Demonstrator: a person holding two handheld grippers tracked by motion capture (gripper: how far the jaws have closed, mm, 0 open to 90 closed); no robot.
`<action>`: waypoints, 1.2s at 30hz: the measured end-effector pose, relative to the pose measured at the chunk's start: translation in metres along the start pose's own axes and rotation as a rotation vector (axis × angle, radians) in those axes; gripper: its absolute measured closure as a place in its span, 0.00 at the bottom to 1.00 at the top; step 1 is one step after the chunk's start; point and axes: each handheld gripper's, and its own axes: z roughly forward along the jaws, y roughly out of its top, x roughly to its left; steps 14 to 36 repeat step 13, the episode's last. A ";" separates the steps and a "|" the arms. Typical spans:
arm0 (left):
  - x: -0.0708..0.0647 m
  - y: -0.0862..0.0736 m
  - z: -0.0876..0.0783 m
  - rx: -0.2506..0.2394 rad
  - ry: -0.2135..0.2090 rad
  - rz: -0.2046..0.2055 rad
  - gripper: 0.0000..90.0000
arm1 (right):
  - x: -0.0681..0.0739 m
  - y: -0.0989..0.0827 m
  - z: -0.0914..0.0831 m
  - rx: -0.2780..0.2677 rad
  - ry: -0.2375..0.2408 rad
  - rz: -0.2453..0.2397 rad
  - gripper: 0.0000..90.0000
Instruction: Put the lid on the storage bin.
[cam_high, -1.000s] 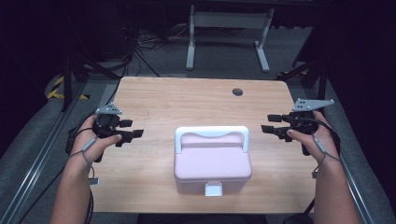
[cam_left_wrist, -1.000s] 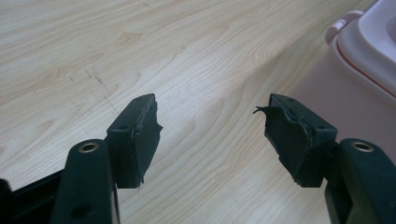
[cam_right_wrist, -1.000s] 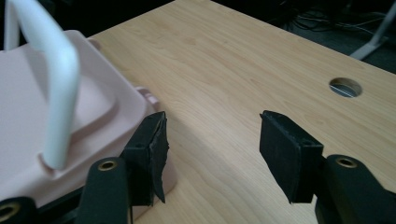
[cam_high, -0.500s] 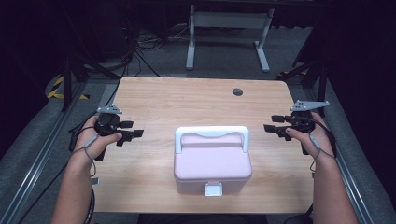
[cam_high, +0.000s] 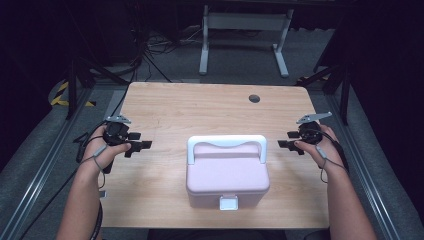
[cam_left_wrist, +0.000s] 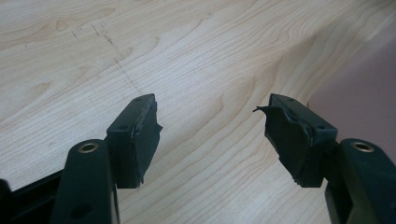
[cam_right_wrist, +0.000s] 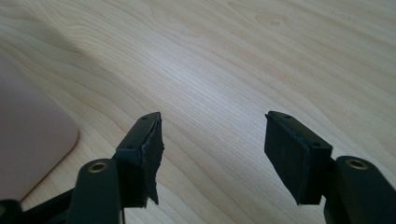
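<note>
Flanking pink box, left gripper, right gripper

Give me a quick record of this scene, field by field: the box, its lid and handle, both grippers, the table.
box: pink box, near the table's front edge, midway between the grippers
lid: on, white latch at front
handle: white handle, lying along the lid's far side
left gripper: open, nothing between jaws, left of the box, apart from it
right gripper: open, nothing between jaws, right of the box, apart from it
table: light wood, round hole near far edge
</note>
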 end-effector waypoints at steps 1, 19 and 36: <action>0.000 0.000 0.001 0.003 0.002 -0.005 0.39 | -0.001 -0.001 0.002 0.008 0.000 0.007 0.42; -0.005 0.002 0.005 0.015 -0.021 0.005 0.38 | -0.007 -0.008 0.013 0.043 -0.001 0.046 0.42; -0.005 0.002 0.005 0.015 -0.021 0.005 0.38 | -0.007 -0.008 0.013 0.043 -0.001 0.046 0.42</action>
